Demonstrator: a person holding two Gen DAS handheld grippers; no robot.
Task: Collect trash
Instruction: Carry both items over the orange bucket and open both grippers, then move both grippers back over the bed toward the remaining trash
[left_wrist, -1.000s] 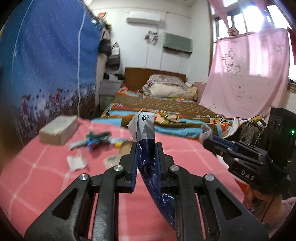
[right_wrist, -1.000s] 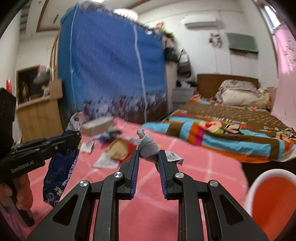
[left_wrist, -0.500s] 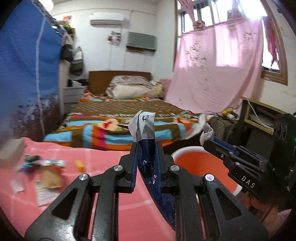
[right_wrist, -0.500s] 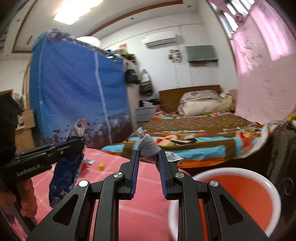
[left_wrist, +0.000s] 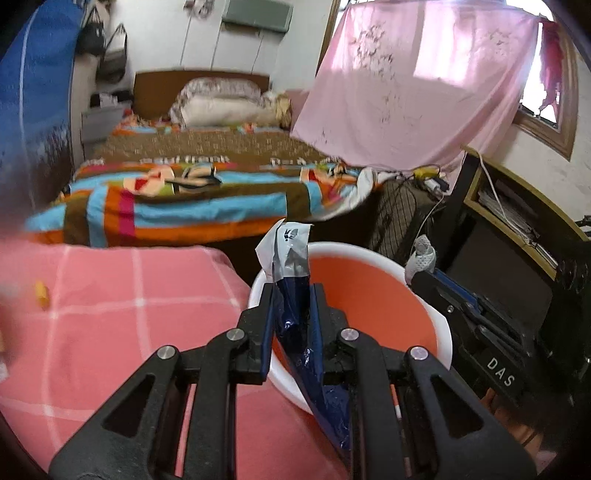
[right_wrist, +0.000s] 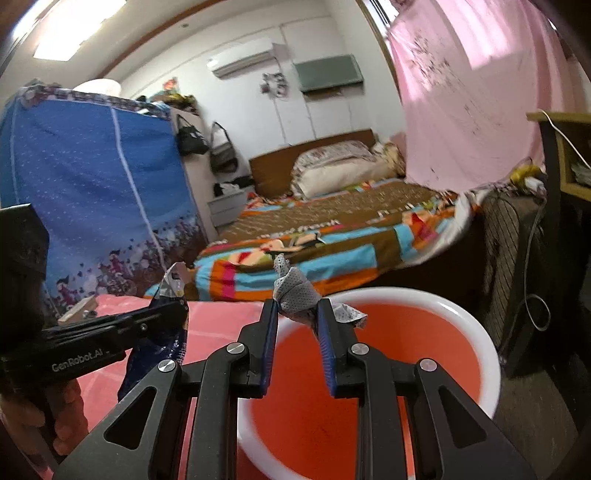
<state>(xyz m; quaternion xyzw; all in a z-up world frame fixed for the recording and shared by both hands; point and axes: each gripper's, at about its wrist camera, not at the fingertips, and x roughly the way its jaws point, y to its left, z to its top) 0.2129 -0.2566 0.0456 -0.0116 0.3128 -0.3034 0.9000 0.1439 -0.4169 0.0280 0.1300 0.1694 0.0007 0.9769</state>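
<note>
My left gripper (left_wrist: 291, 291) is shut on a dark blue snack wrapper (left_wrist: 295, 317) with a white torn top; it hangs over the near rim of a white bin with an orange inside (left_wrist: 373, 295). My right gripper (right_wrist: 295, 314) is shut on a crumpled grey-white wipe (right_wrist: 295, 299) and is held above the same bin (right_wrist: 472, 325). In the left wrist view the right gripper (left_wrist: 424, 271) shows at the right with the wipe (left_wrist: 421, 254) at its tip. In the right wrist view the left gripper (right_wrist: 173, 314) holds the wrapper (right_wrist: 155, 354) at the left.
The pink checked tablecloth (left_wrist: 110, 314) lies left of the bin, with a small yellow scrap (left_wrist: 40, 293) on it. Behind are a bed with a striped blanket (left_wrist: 192, 195), a pink curtain (left_wrist: 413, 99), a dark fan grille (left_wrist: 402, 214) and a desk shelf (left_wrist: 517, 214). A blue wardrobe (right_wrist: 92, 192) stands at the left.
Both grippers have swung right, away from the table's litter, and now hang over the orange bin. Wrapper and wipe stay gripped.
</note>
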